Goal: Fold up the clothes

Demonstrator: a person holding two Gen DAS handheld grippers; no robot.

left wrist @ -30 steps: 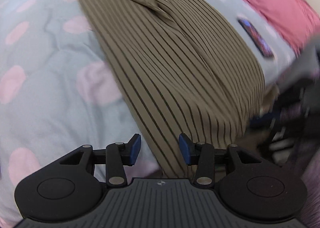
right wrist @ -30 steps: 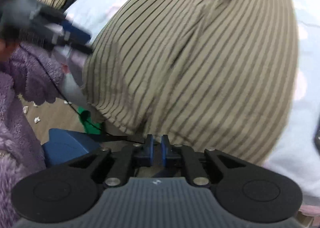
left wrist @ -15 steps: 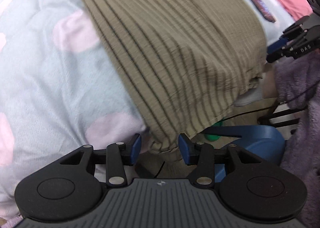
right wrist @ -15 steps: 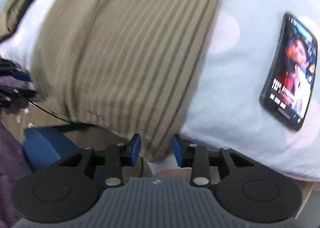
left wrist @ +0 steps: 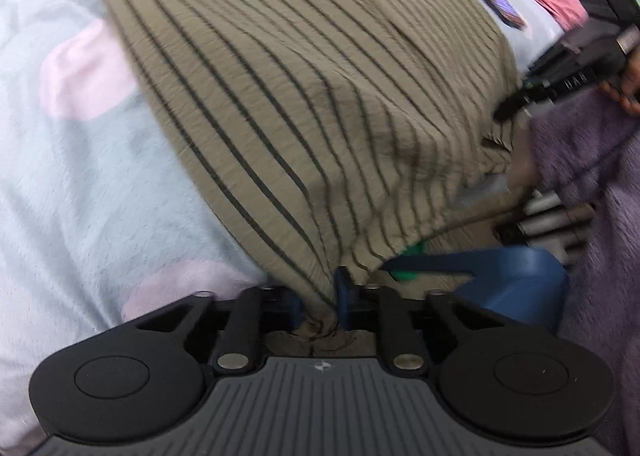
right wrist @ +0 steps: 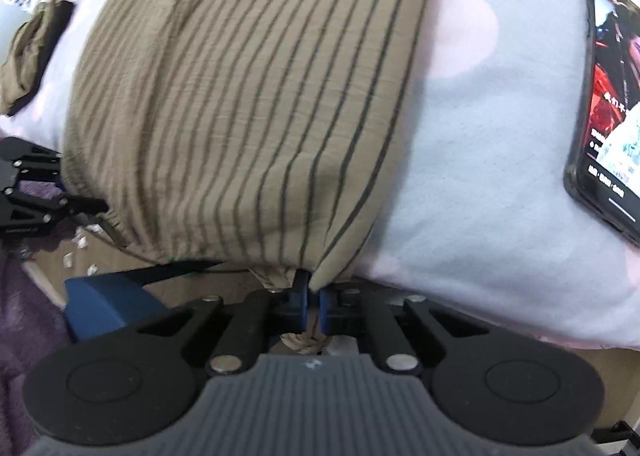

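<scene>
**Hem corners pinched, with a phone lying close by**

Grip comes first: the left gripper (left wrist: 320, 302) has its blue pads closed on a bunched corner of the olive-brown shirt with thin dark stripes (left wrist: 304, 88), and the right gripper (right wrist: 313, 306) pinches the shirt's other near corner, a small wad of cloth showing behind its pads. The shirt lies spread lengthwise on the pale blue bed cover with pink blotches (right wrist: 480, 160), its near hem hanging past the bed edge over the floor.

Risks, judged from this: each bite is shallow and bunched, so a quick lift could pull a corner free and leave the fold lopsided. If the two grippers rise unevenly, the stripes would skew and the cloth crease. The black smartphone with a lit screen (right wrist: 608, 104) lies on the cover just beside the shirt's right edge; a wide swing of cloth could sweep it toward the bed edge. A second, crumpled olive garment (right wrist: 32, 52) beyond the shirt's left edge could snag too.
</scene>
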